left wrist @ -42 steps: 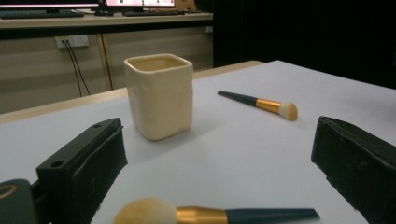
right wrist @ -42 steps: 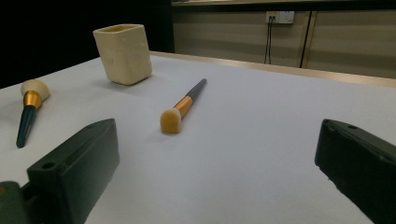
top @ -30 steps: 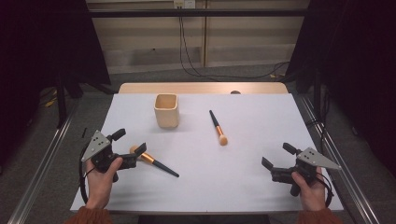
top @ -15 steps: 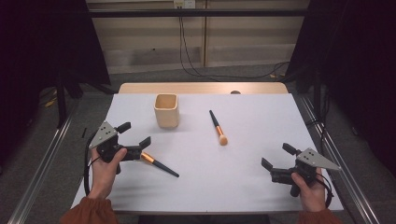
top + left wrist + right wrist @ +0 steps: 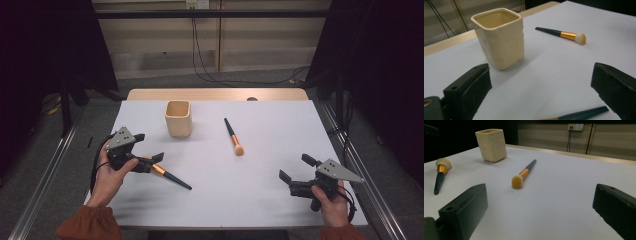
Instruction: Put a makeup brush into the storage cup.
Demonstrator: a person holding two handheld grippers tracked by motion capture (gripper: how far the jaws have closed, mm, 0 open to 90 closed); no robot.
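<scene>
The table (image 5: 260,200), a broad matte white sheet over a pale wood top, carries everything. At its 11 o'clock stands the cup (image 5: 178,118), a squarish cream ceramic holder with rounded corners and a slightly dimpled glaze, open and upright.

The left gripper (image 5: 142,152) has changed most: a second ago it sat lower at the table's 8 o'clock edge with the near brush just beside its tips; now it has slid forward and turned, so its spread jaws straddle the bristle end of that brush. In the left gripper view the dark handle tip (image 5: 584,114) lies low between the two black padded jaws, not yet pinched. I judge the grasp is about to be made, with the cup straight ahead as the likely goal.

The right gripper (image 5: 297,176) has not moved at 4 o'clock, jaws wide apart and holding nothing.

The near brush (image 5: 170,176) lies flat at 8 o'clock: slim dark tapered handle, copper ferrule. The far brush (image 5: 232,136) lies flat near the centre, at 1 o'clock from it, its rounded tan bristle head pointing toward the person.
</scene>
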